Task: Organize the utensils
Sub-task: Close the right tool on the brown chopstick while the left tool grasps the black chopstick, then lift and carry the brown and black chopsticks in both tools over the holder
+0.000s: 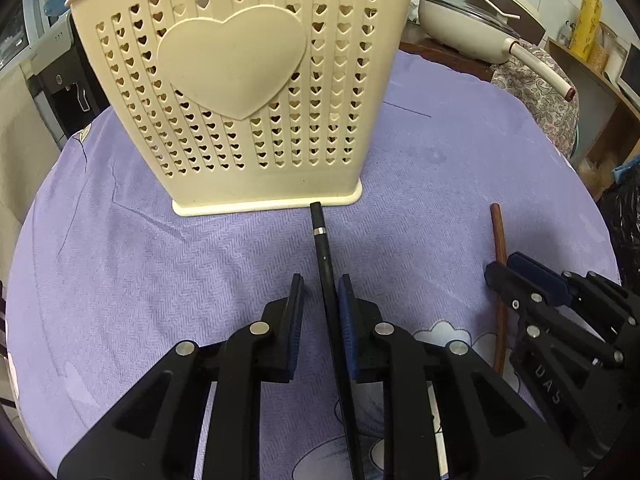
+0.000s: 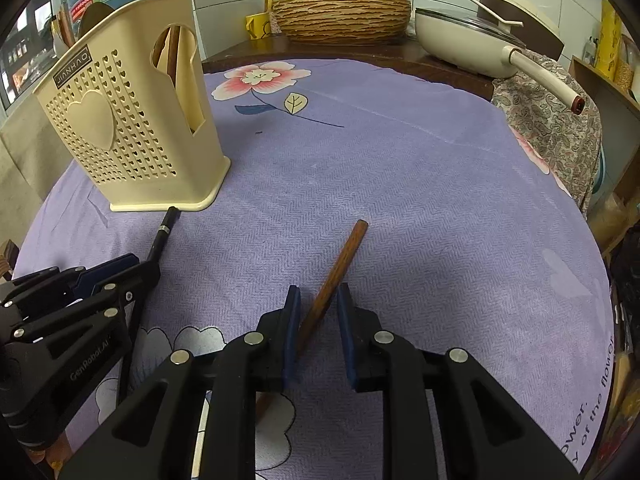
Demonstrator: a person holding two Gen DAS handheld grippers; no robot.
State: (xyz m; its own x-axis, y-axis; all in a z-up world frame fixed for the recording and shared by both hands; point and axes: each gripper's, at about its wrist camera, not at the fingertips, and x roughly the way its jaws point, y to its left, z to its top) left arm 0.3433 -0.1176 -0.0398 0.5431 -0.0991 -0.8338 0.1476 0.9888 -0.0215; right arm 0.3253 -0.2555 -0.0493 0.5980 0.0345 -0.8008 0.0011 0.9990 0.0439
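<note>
A cream utensil holder [image 1: 240, 80] [image 2: 132, 152] with heart-shaped holes stands on the purple tablecloth, with brown wooden handles [image 2: 174, 52] inside it. A black chopstick [image 1: 320, 236] [image 2: 164, 228] lies with its tip at the holder's base. It runs between the fingers of my left gripper [image 1: 320, 280] [image 2: 140, 266], resting against the right pad, with a gap to the left pad. A brown wooden chopstick [image 2: 348, 252] [image 1: 498, 232] crosses slantwise between the pads of my right gripper [image 2: 318, 290] [image 1: 502, 264] and touches both.
A cream pan [image 2: 460, 36] with a long handle, a wooden basin [image 2: 340, 12] and a yellow mug [image 2: 256, 26] stand at the back. A paisley cloth [image 2: 548, 120] hangs at the right. The round table's edge [image 2: 592, 248] curves close on the right.
</note>
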